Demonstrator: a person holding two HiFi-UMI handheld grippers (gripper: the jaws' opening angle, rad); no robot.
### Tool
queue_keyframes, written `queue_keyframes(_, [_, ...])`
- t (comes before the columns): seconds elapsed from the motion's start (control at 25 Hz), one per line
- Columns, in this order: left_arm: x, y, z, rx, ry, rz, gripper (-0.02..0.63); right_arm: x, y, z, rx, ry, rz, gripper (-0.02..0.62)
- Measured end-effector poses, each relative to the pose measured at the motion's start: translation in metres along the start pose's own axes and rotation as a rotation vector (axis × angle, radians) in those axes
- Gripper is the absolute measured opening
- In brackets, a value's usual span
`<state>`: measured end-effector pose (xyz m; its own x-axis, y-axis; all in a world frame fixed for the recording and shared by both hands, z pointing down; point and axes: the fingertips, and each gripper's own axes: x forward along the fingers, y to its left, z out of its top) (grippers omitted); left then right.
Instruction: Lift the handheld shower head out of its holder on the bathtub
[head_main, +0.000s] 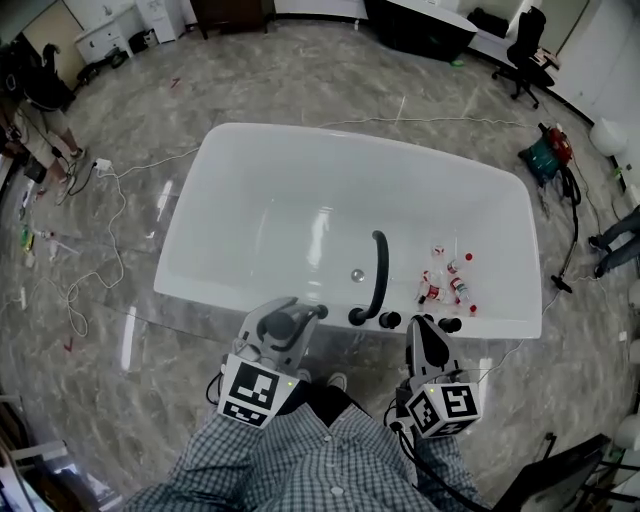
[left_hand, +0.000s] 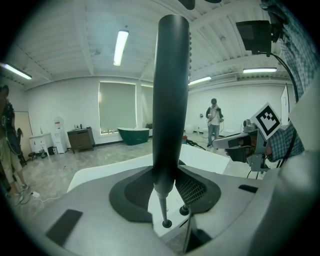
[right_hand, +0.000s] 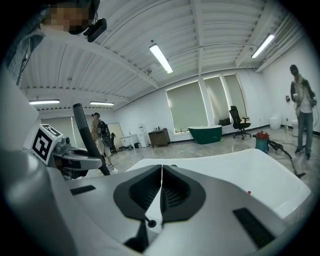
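Note:
My left gripper is shut on the black handheld shower head, which stands upright between the jaws and runs out of the top of the left gripper view. From the head view this gripper hovers just before the white bathtub's near rim, left of the black knobs. The right gripper view catches the same wand slanting up out of the left gripper. My right gripper is shut with nothing between its jaws, and sits at the rim beside the knobs. The holder itself is hidden.
A black arched faucet spout rises from the near rim. Several small red-and-white items lie inside the tub at the right. Cables trail over the marble floor on the left. People stand at the room's edges, and an office chair is far back.

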<state>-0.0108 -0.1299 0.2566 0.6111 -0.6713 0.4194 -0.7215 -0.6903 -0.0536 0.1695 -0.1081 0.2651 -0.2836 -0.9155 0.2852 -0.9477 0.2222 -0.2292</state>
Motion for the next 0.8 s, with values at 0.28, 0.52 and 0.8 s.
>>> queue_keyframes(0.28, [-0.021, 0.007, 0.005, -0.020, -0.018, 0.016, 0.124, 0.002, 0.010, 0.011, -0.030, -0.021, 0.011, 0.018])
queue_keyframes(0.52, [-0.035, 0.008, 0.013, -0.006, -0.034, 0.015, 0.124, 0.002, 0.022, 0.024, -0.052, -0.031, 0.032, 0.018])
queue_keyframes(0.8, [-0.043, 0.007, 0.017, 0.018, -0.041, 0.014, 0.124, 0.004, 0.031, 0.028, -0.065, -0.037, 0.048, 0.018])
